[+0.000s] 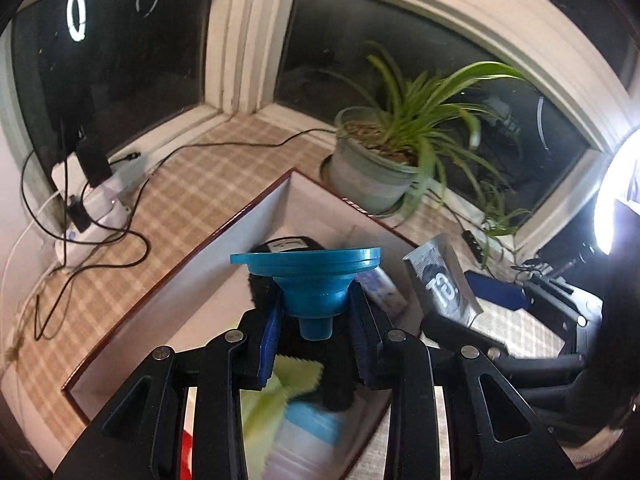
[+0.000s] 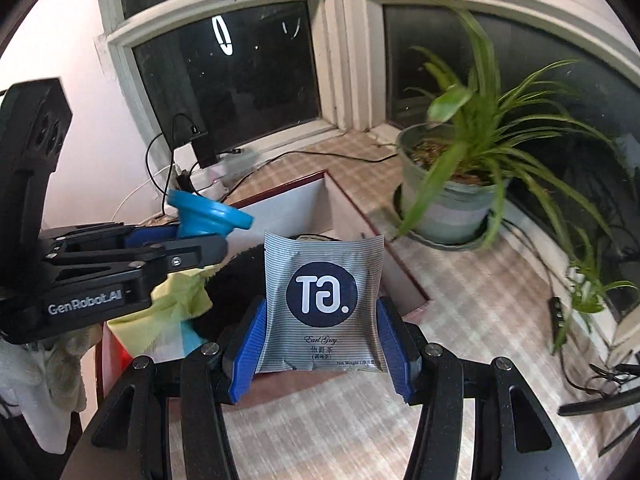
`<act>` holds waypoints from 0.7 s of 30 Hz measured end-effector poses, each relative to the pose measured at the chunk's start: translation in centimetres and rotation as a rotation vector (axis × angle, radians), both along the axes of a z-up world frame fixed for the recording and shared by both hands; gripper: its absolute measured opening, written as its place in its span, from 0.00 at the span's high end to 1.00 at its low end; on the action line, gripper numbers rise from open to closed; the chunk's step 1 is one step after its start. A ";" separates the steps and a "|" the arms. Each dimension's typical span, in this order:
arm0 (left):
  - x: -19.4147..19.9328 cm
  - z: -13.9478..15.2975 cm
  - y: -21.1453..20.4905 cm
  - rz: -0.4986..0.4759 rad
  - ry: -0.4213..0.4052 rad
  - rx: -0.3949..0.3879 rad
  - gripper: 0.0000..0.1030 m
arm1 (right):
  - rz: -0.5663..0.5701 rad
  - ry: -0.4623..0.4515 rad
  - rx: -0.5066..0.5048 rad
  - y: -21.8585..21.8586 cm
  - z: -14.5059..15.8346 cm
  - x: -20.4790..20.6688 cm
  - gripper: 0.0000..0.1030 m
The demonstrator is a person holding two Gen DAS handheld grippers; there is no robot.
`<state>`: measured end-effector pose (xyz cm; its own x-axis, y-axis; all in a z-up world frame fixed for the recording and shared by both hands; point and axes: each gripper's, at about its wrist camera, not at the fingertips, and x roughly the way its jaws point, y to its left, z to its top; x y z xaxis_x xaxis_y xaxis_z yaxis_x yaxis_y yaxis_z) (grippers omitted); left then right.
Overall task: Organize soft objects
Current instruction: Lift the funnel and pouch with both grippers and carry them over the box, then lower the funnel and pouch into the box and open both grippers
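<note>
My left gripper [image 1: 316,320] is shut on a blue collapsible funnel [image 1: 308,276] and holds it wide end up above the open white box with a dark red rim [image 1: 224,224]. In the box lie a black fuzzy item [image 1: 288,246], a yellow-green cloth [image 1: 288,380] and a blue and white pack [image 1: 308,432]. My right gripper [image 2: 322,344] is shut on a grey striped Earl Grey tea sachet [image 2: 324,300], upright over the box's near right edge. The left gripper [image 2: 192,248] with the funnel [image 2: 208,216] shows at left in the right wrist view. The sachet also shows in the left wrist view [image 1: 440,280].
A potted spider plant [image 1: 384,160] stands behind the box on the checked cloth [image 2: 460,320]; it also shows in the right wrist view [image 2: 452,200]. A white power strip with black cables [image 1: 84,208] lies at the left by the window. A bright lamp [image 1: 616,192] is at the right.
</note>
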<state>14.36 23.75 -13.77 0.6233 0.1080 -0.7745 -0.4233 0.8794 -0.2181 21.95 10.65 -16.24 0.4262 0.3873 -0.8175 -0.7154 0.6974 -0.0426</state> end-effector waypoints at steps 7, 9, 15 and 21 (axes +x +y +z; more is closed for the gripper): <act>0.9 -1.2 1.5 0.040 0.040 -0.043 0.70 | 0.007 0.024 -0.030 1.8 -2.1 1.1 0.49; 1.2 -1.3 1.8 0.048 0.044 -0.042 0.70 | 0.010 0.026 -0.035 2.1 -2.4 1.2 0.49; 1.8 -1.2 2.4 0.067 0.051 -0.039 0.66 | 0.017 0.007 -0.038 2.2 -2.2 1.1 0.36; 1.6 -0.7 2.6 0.082 0.034 -0.020 0.61 | 0.014 -0.018 -0.042 2.2 -1.9 1.0 0.27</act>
<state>15.92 26.34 -14.43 0.5862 0.1415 -0.7977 -0.5010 0.8371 -0.2196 22.98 12.81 -18.14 0.4360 0.3586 -0.8255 -0.7237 0.6849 -0.0847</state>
